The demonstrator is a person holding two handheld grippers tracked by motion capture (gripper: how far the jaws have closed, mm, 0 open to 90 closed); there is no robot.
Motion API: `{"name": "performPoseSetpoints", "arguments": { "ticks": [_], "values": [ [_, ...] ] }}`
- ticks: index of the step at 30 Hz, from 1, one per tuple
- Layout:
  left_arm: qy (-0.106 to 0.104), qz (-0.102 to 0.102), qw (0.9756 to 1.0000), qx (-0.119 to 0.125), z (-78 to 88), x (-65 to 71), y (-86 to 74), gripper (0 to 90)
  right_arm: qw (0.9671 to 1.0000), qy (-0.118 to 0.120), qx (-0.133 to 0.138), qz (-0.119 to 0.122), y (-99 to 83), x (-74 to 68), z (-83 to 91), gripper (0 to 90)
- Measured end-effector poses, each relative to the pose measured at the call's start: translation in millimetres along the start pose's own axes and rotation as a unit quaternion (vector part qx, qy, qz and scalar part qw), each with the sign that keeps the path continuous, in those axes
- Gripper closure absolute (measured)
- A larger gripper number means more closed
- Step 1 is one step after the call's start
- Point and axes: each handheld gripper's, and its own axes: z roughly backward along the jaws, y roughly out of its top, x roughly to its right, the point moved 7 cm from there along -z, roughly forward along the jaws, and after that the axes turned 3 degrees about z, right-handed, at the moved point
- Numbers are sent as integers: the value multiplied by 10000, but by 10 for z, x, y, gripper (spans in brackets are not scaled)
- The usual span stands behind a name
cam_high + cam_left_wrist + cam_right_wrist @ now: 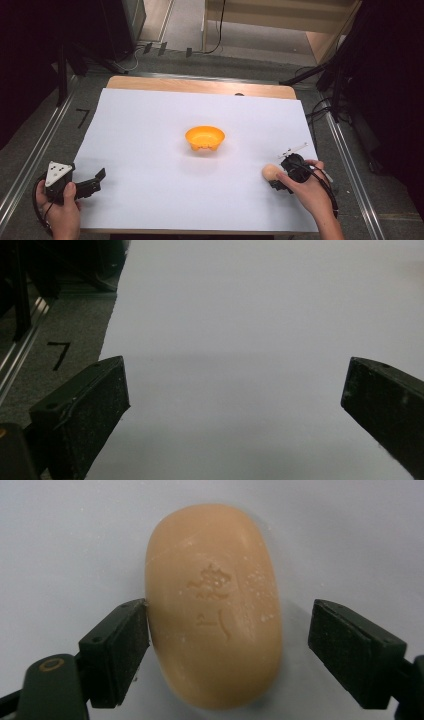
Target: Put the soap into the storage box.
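One soap bar [214,605], long axis along the right gripper [227,650] between unclamped jaws; one bowl [205,138] far-left; left gripper [235,405] open.

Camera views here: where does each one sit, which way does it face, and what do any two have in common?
High view: above the person's side, looking forward and down on the white sheet, orange bowl, both hands.
Left gripper view: rides the left gripper, facing bare sheet between wide-apart jaws.
Right gripper view: rides the right gripper, facing the soap bar between its jaws.
Shared: soap in high and right gripper views.
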Motion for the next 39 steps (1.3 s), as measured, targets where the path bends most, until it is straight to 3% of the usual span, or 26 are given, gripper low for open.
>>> {"name": "performPoseSetpoints", "arguments": {
  "ticks": [9, 13, 18, 21, 30, 34, 39],
  "values": [
    [5, -1, 10000, -16, -2, 0, -1, 0, 9998, -160, -103, -27, 44, -9, -64, 320],
    [18, -2, 10000, -31, -2, -1, -3, 0, 9998, -147, -157, 1, 46, -9, -66, 325],
    [12, -10, 10000, -52, -1, -1, -4, 0, 9989, -301, -323, -157, 54, -29, -70, 323],
    [0, 3, 10000, -62, -4, 0, -5, 0, 9986, -277, -396, -205, 65, -23, -75, 320],
    [26, -29, 10000, -74, -12, 4, -5, 0, 9997, -125, -228, 35, 52, -9, -67, 330],
    [-1, 10, 10000, -73, -9, -2, -4, 0, 9988, -45, -268, 413, 59, 26, -33, 331],
    [-4, 25, 10000, -68, -8, -3, -3, 0, 9977, 3, -191, 645, 122, 55, 54, 331]
  ]
}}
